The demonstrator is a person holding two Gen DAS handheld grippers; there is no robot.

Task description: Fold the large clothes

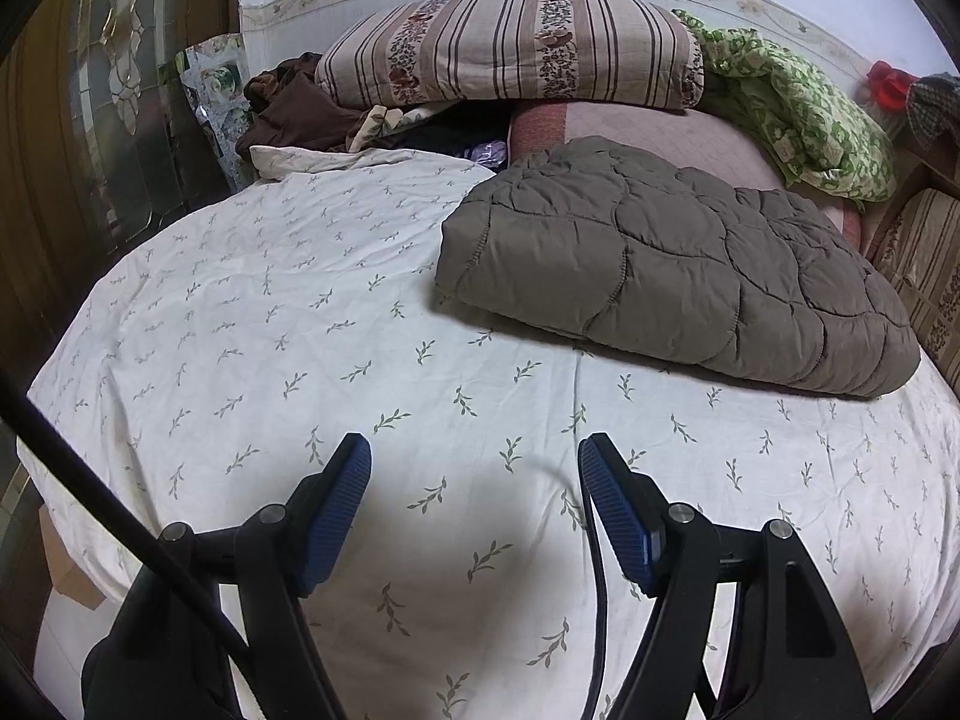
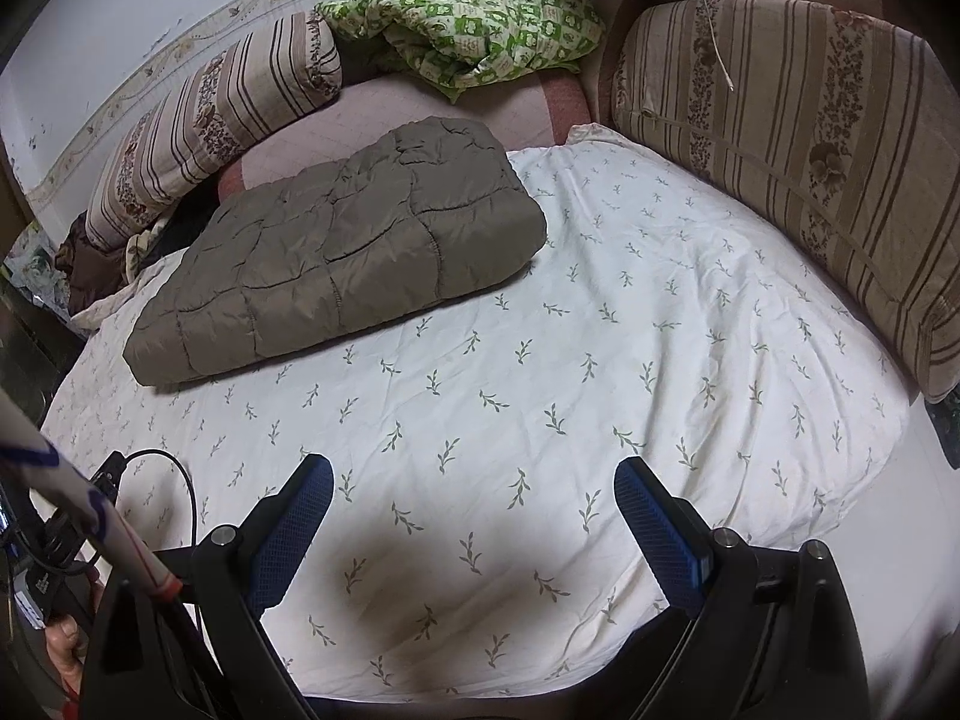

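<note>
A grey-brown quilted garment (image 1: 672, 264) lies folded into a thick rectangle on the white leaf-print sheet (image 1: 270, 312), toward the far side of the bed. It also shows in the right wrist view (image 2: 336, 252), up and left of centre. My left gripper (image 1: 474, 462) is open and empty, above the sheet near the front edge, well short of the garment. My right gripper (image 2: 471, 480) is open and empty, also above the bare sheet (image 2: 630, 360) near the front edge.
A striped floral bolster (image 1: 510, 48) lies along the back wall and another (image 2: 798, 156) along the right side. A green patterned blanket (image 2: 474, 24) is bunched in the far corner. Dark clothes (image 1: 288, 108) lie at the far left. A black cable (image 2: 180, 480) hangs by the left hand.
</note>
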